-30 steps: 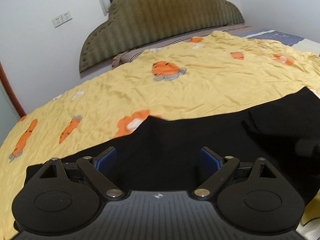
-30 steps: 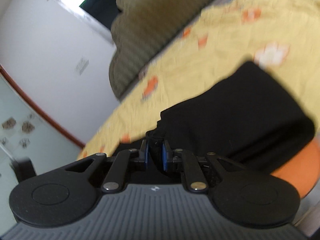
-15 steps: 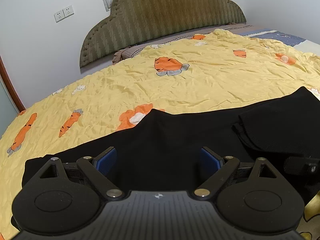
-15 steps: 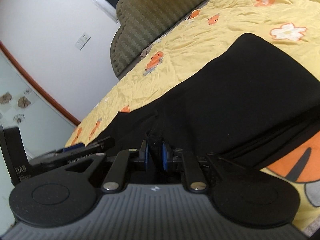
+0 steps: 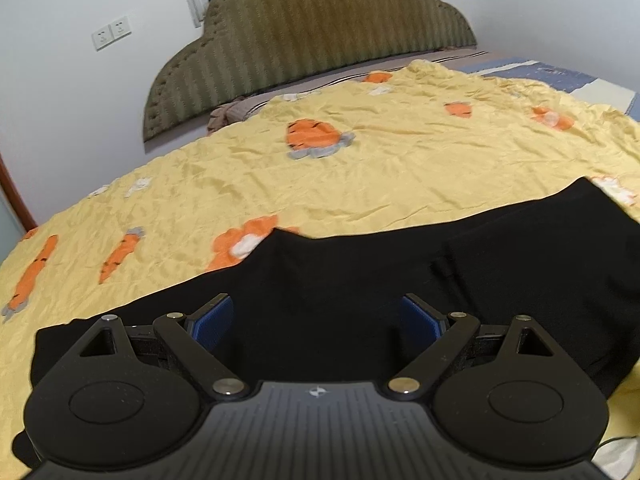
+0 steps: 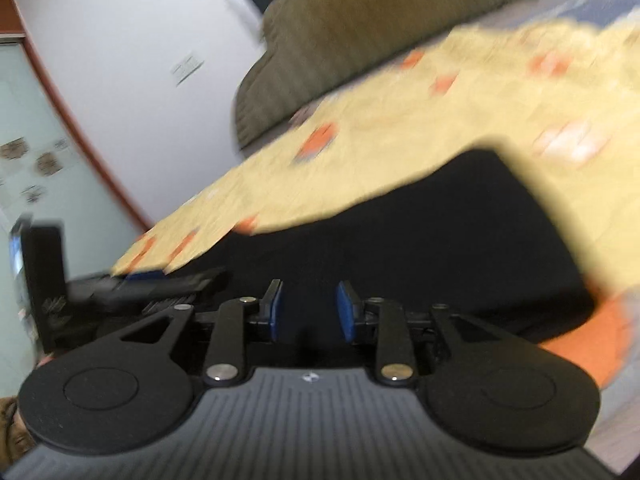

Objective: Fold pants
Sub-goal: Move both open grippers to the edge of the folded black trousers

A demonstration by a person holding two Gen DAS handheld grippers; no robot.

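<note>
The left gripper (image 5: 316,316) has its jaws wide apart, with nothing between them, above the black pants (image 5: 400,276). The right gripper (image 6: 308,312) is opening, its blue pads (image 6: 345,315) clear of the cloth; the blurred picture shows nothing pinched between them. The pants lie flat across the near part of the yellow bedspread (image 5: 400,168), which is printed with orange carrots. Beyond their far edge the bedspread runs bare to the padded olive headboard (image 5: 320,32) against the white wall (image 5: 80,100), which carries a socket (image 5: 112,32).
</note>
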